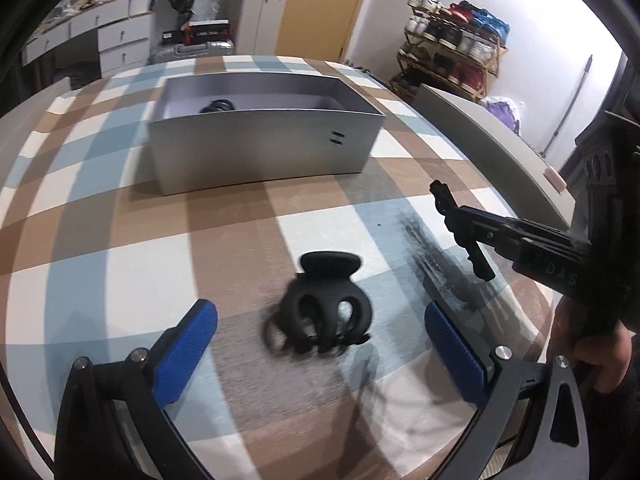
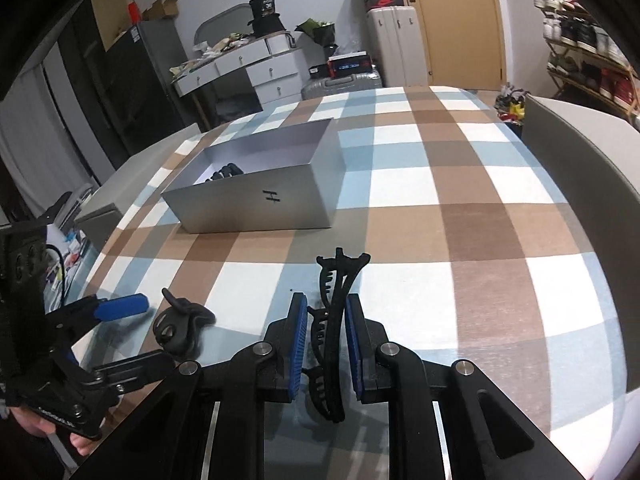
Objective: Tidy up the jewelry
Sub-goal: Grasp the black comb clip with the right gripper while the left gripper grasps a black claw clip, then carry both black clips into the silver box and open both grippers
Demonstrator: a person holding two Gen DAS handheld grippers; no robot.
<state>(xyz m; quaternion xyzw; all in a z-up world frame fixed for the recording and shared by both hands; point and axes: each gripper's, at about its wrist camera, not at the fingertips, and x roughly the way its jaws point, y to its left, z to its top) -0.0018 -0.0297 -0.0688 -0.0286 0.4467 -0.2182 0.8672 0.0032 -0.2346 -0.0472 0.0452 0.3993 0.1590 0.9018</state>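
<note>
While one dark piece lies in the box, your right claw grips a long clip; your left claw gapes around the round clip.

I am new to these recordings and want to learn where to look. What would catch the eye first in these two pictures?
First, the long black hair clip held between the blue pads of the right gripper, above the checked tablecloth. Next, the black claw clip lying on the cloth between the wide-open fingers of the left gripper. Behind stands the open silver box, with a dark item inside.
</note>
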